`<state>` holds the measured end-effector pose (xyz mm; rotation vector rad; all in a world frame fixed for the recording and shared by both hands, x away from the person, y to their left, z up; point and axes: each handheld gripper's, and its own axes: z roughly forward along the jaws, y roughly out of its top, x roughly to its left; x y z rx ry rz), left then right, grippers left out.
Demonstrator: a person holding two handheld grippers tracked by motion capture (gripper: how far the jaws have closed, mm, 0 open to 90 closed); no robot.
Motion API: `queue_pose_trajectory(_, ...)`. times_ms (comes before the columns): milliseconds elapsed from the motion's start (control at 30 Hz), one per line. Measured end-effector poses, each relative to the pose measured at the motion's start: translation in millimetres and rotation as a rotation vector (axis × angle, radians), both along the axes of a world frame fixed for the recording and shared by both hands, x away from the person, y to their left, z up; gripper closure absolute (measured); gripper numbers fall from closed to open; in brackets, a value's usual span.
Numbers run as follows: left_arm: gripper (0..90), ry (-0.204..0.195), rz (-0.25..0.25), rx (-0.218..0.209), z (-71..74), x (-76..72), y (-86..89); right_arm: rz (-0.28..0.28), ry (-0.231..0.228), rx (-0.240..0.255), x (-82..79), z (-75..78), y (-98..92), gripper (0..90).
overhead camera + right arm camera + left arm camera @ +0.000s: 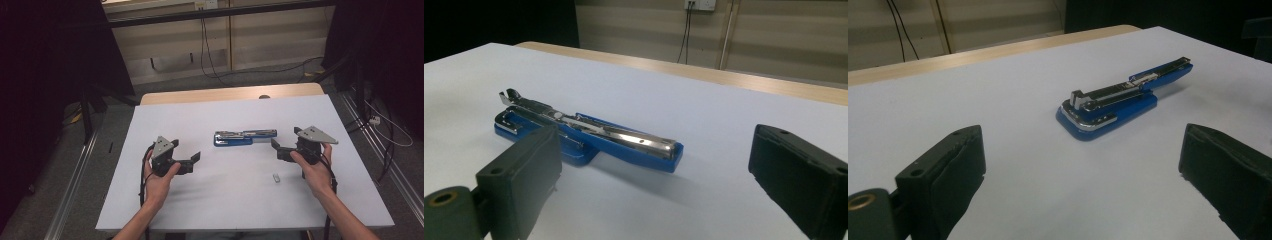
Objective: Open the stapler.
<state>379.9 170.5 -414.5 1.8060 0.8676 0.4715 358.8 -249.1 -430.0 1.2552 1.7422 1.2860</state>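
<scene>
Both tongs are standing spread with nothing between their jaws: the left tongs [196, 159] are hovering just off the stapler's [245, 137] near-left end, the right tongs [275, 146] just off its right end. I am keeping the stapler as my landmark. It is lying flat on the white bench [200, 200], roughly mid-bench, with its top swung open so that the shiny metal staple channel [624, 134] is showing along the blue base [574, 147]. In the left gripper view the stapler [1118, 102] is sitting ahead, between and beyond the jaws, well clear of the pads [955, 165].

I am judging it as a stiff, fairly dense thing of metal and hard plastic, not fragile, but hinged, so the two halves could flap or shift if only one is pinched. The polished channel looks slippery; the blue plastic sides should give better purchase. I would be taking hold across the blue base near its wider end, steadying the far end with the other tongs.

A small pale piece [275, 177], perhaps a strip of staples, is lying nearer me than the stapler, beside my right hand [315, 170].
</scene>
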Motion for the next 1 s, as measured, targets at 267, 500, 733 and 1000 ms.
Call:
queue_pose_trajectory(267,5.5,-0.002,0.015,-0.021,1.2,-14.1,20.5,-0.023,-0.022,0.005,-13.1,1.7,-3.2,7.1)
queue_pose_trajectory(500,5.3,-0.019,0.029,0.003,-0.9,-28.4,31.8,-0.058,-0.002,0.004,-28.4,-2.6,-16.5,7.1)
queue_pose_trajectory(733,5.6,-0.045,0.082,-0.001,3.8,-43.6,51.6,-0.06,-0.005,0.011,-42.9,-1.1,-19.3,7.1)
queue_pose_trajectory(1000,5.6,-0.031,0.109,-0.022,4.2,-57.7,64.2,-0.057,0.007,0.023,-63.3,-5.9,-26.5,8.2)
